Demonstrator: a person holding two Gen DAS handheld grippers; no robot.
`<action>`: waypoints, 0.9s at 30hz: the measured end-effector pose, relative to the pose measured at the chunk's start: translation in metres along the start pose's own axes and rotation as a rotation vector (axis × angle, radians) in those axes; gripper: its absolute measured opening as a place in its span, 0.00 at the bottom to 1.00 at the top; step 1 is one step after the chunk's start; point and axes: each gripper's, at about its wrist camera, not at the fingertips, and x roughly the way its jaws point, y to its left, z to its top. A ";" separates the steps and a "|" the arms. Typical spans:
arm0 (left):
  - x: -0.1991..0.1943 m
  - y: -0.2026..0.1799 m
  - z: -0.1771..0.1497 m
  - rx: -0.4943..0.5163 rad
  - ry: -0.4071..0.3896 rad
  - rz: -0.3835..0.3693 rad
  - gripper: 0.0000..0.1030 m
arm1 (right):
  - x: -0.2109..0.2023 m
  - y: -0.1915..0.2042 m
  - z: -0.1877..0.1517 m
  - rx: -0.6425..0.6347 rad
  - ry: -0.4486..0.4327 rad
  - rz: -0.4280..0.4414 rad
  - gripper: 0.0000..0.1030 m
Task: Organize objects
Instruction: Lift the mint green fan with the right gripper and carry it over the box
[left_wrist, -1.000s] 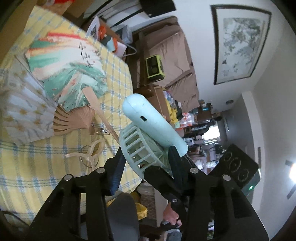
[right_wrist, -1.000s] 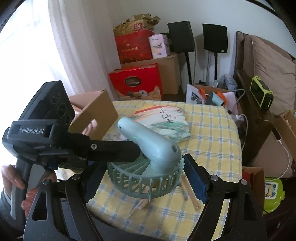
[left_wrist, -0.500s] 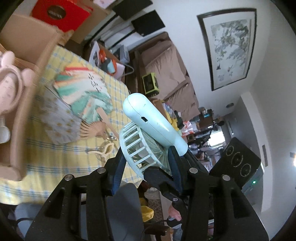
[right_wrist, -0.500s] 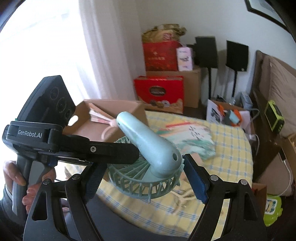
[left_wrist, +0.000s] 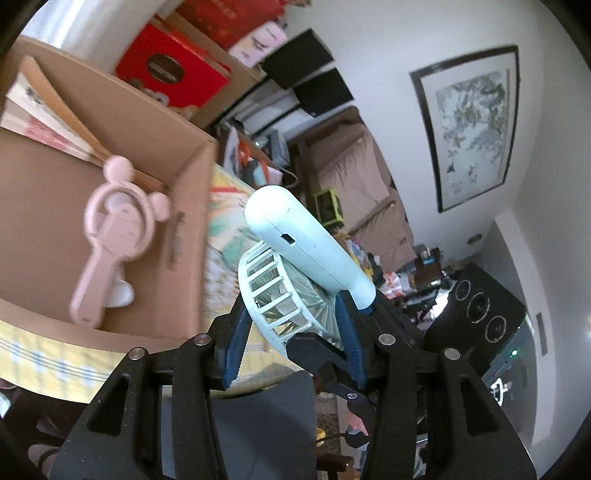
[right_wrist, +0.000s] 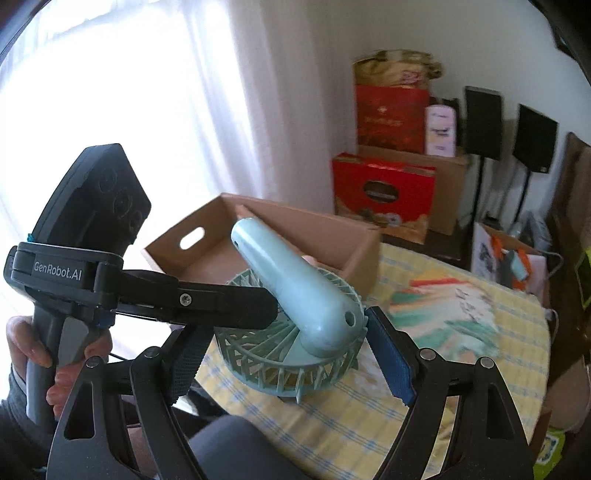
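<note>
Both grippers hold a pale green handheld fan (left_wrist: 295, 258) in the air beside the table. My left gripper (left_wrist: 291, 325) is shut on its round cage, and my right gripper (right_wrist: 288, 354) grips the same cage (right_wrist: 291, 354) from the sides. The fan's handle points up and away. An open cardboard box (left_wrist: 192, 206) stands on the yellow checked tablecloth (right_wrist: 461, 376). Inside the box lie a pink mouse-eared handheld fan (left_wrist: 114, 236) and a folded paper fan (left_wrist: 55, 118).
An open paper fan with green and orange print (right_wrist: 450, 310) lies on the table right of the box (right_wrist: 354, 251). Red gift boxes (right_wrist: 384, 192), speakers (right_wrist: 484, 122) and a sofa (left_wrist: 351, 173) stand behind the table.
Both grippers have carried the green fan up and to the left, from over the paper fans toward the cardboard box. The box's inside has come into the left wrist view.
</note>
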 end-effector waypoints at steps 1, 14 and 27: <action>-0.005 0.006 0.004 -0.008 -0.003 0.006 0.43 | 0.004 0.003 0.003 -0.005 0.009 0.008 0.81; -0.039 0.080 0.035 -0.084 0.034 0.129 0.52 | 0.093 0.029 0.028 -0.022 0.178 0.137 0.81; -0.042 0.120 0.060 -0.079 0.081 0.255 0.52 | 0.167 0.048 0.034 -0.098 0.339 0.124 0.81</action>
